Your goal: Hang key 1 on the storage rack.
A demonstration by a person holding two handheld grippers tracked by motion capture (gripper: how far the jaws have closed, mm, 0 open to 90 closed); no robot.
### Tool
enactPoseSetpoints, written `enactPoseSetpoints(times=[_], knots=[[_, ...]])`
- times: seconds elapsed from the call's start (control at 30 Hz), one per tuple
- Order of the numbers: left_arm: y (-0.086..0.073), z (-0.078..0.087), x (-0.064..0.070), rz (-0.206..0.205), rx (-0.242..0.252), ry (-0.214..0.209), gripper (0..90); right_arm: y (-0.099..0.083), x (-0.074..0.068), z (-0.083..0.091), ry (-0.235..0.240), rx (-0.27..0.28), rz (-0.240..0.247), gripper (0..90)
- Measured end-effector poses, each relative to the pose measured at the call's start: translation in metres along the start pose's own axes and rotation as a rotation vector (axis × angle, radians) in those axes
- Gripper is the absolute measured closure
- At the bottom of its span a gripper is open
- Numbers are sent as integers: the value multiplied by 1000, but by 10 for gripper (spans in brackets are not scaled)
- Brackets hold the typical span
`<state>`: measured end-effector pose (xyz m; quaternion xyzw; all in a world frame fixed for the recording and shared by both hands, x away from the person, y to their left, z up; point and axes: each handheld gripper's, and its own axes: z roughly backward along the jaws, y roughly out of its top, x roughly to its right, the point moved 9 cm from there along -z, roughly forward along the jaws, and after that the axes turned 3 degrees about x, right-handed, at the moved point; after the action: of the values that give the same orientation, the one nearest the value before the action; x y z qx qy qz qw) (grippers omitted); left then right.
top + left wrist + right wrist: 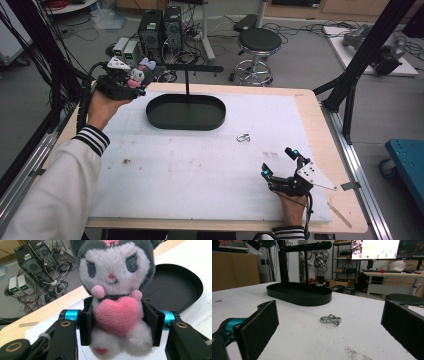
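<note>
Clutching a plush toy [116,302], the left gripper [118,322] has both black pads pressed in on the doll's middle, either side of the pink heart it hugs. And that's a grey-hooded, white-faced plush with a pink nose, a small red mark on one foot; no brand tag or lettering readable on it. From the high view, the left gripper [121,82] is held up in the air off the table's far left corner, toy [136,76] facing outward, well left of the black oval tray [185,113].

Over to that tray: it sits on the white mat [200,165], shallow, dark, with a thin post rising from it to a black crossbar [192,68]. Nothing lies inside it that can be made out.

Now the right gripper [280,162], low at the near right of the mat, jaws spread wide and holding nothing. Its own view looks between the two pads straight at a small metal ring clasp [331,319] lying on the mat, near the tray [299,293] but apart from it.

Writing? A monitor [375,248] glows in the background, text too small to read.
</note>
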<state>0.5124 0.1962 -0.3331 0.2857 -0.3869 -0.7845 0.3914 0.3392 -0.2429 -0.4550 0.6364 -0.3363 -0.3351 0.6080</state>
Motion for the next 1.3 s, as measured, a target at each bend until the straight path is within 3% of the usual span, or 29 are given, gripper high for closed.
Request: enactPoseSetpoints(times=[0.63,1.03,1.3], knots=[[8,-14,-5,5,-1,11,508,0,0,0,1,0,1,5],[9,-22,-12,37,8,7,508,0,1,0,0,2,5,5],[19,-24,-14,15,7,21,508,0,0,0,0,-1,1,5]])
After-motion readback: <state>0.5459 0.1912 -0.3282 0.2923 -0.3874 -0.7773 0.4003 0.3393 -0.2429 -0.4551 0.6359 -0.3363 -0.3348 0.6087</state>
